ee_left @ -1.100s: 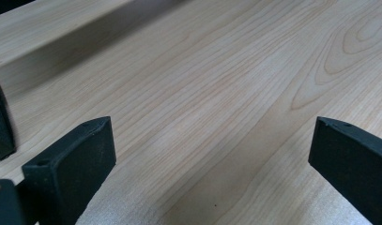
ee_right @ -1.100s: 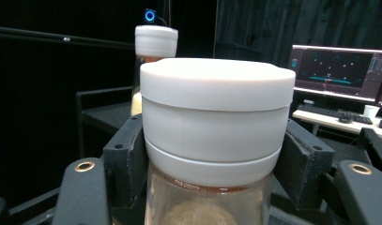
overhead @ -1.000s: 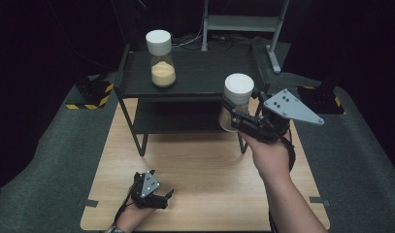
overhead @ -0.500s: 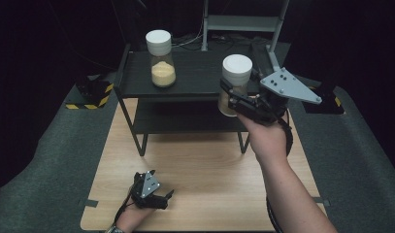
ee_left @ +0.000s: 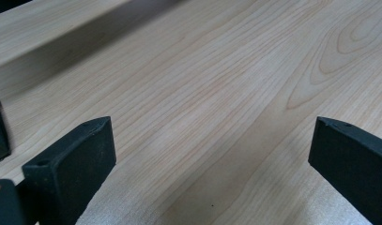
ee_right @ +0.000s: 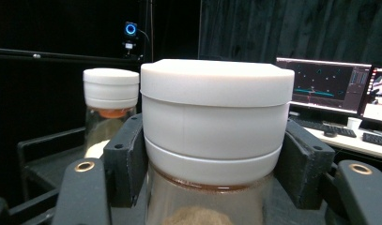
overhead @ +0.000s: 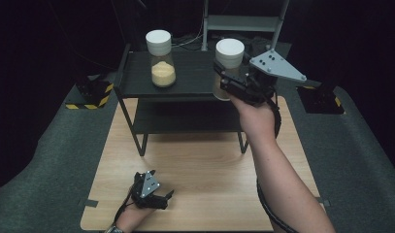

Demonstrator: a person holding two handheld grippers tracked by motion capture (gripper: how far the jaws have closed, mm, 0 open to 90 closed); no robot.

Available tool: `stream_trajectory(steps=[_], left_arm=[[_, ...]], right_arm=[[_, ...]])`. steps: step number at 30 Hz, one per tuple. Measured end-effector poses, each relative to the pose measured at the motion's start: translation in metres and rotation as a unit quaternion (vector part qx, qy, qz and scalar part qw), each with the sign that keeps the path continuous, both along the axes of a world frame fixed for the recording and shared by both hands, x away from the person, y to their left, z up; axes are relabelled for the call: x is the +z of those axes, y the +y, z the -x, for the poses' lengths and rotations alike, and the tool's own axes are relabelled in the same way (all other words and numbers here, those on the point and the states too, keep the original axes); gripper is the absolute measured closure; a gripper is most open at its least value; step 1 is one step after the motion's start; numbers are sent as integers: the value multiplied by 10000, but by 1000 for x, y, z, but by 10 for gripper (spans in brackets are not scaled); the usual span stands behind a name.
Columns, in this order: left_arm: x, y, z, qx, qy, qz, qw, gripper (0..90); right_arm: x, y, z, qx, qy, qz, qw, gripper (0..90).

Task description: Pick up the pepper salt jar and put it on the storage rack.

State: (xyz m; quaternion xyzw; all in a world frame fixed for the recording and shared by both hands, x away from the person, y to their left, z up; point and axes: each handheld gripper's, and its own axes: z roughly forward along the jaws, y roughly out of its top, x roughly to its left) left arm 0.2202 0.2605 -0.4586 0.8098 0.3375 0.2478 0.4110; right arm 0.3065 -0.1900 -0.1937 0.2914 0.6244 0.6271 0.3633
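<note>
Since a second ago the right gripper (overhead: 227, 77) has carried its jar (overhead: 228, 68) up and leftward, from beside the shelf rack (overhead: 132, 77) to its top tier's right end. Jaws clamp the jar just under the white lid (ee_right: 217, 82); jar upright, base apparently at or just above the tier.

Judgement: lower straight, keep it plumb, release only once the base sits flat and clear of the edge.

Second jar (overhead: 160, 58) stands well apart on the tier's left, no obstacle. Rack's raised side rail could catch the base. Left gripper (overhead: 158, 196) rests on the counter (overhead: 209, 165), spread wide, holding nothing.
</note>
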Motion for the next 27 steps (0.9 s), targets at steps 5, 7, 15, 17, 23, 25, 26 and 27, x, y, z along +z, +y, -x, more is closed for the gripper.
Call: stream_trajectory(steps=[5, 7, 15, 17, 23, 25, 26, 27], left_arm=[[0, 1, -1, -28, 15, 15, 10000, 13], [0, 2, -1, -37, 18, 27, 10000, 13], [0, 2, -1, -40, 11, 21, 10000, 13], [0, 2, -1, -38, 14, 31, 10000, 13], [0, 3, -1, -49, 21, 52, 10000, 13], [0, 3, -2, -52, 22, 49, 10000, 13], [0, 3, -2, -54, 22, 46, 10000, 13], [0, 3, -1, -54, 20, 44, 10000, 13]], right_arm=[[0, 5, -10, -43, 2, 19, 10000, 343], [0, 7, -17, -38, 70, -34, 10000, 343], [-3, 14, -30, -41, 95, -148, 9998, 343], [-3, 15, -33, -39, 102, -148, 9998, 343], [-6, 22, -40, -81, 110, -115, 9998, 343], [-6, 23, -41, -87, 119, -113, 9998, 343], [-7, 23, -42, -93, 127, -123, 9998, 343], [-7, 24, -43, -104, 140, -129, 9998, 343]])
